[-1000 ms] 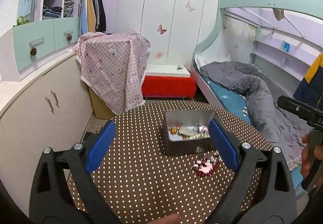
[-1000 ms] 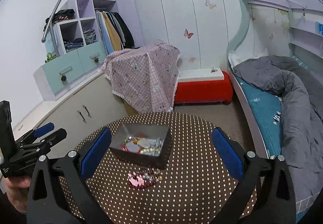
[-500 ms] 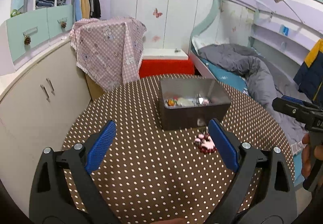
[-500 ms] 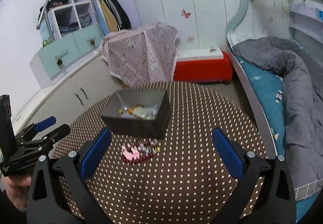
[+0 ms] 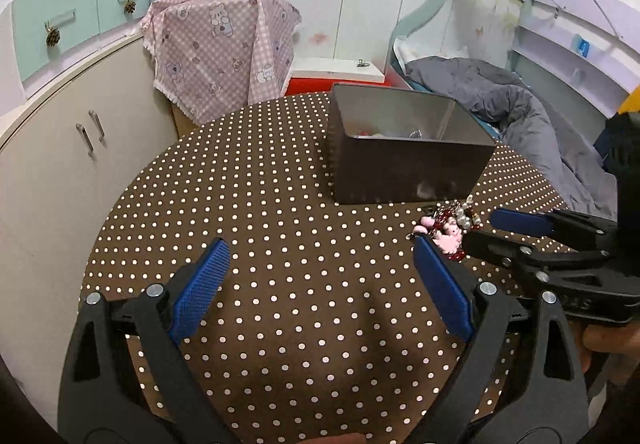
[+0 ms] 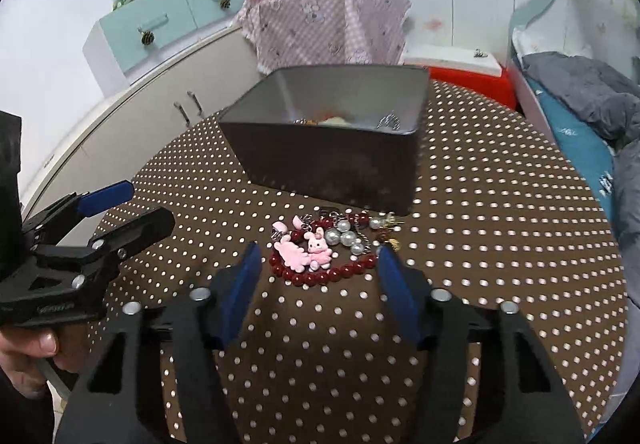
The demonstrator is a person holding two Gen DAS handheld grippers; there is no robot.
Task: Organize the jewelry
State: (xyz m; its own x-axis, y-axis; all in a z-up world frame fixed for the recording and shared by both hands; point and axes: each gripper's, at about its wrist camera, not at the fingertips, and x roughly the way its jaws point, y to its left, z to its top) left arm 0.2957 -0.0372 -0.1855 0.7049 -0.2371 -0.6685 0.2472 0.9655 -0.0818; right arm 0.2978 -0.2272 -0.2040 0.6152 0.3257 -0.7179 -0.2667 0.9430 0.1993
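A pile of jewelry, with dark red beads, pearls and pink bunny charms, lies on the brown polka-dot table just in front of a dark metal box that holds more jewelry. My right gripper is open, low over the table, its blue pads on either side of the pile's near edge. The pile also shows in the left wrist view. My left gripper is open and empty, to the left of the pile. The box also shows there.
The round table stands in a bedroom. White cupboards and a pink checked cloth lie beyond its left and far edges. A bunk bed with a grey duvet is on the right, a red bench behind.
Both grippers have dropped and moved forward toward the table. The right gripper's jaws have narrowed and now straddle the jewelry pile. The left gripper stays wide open.
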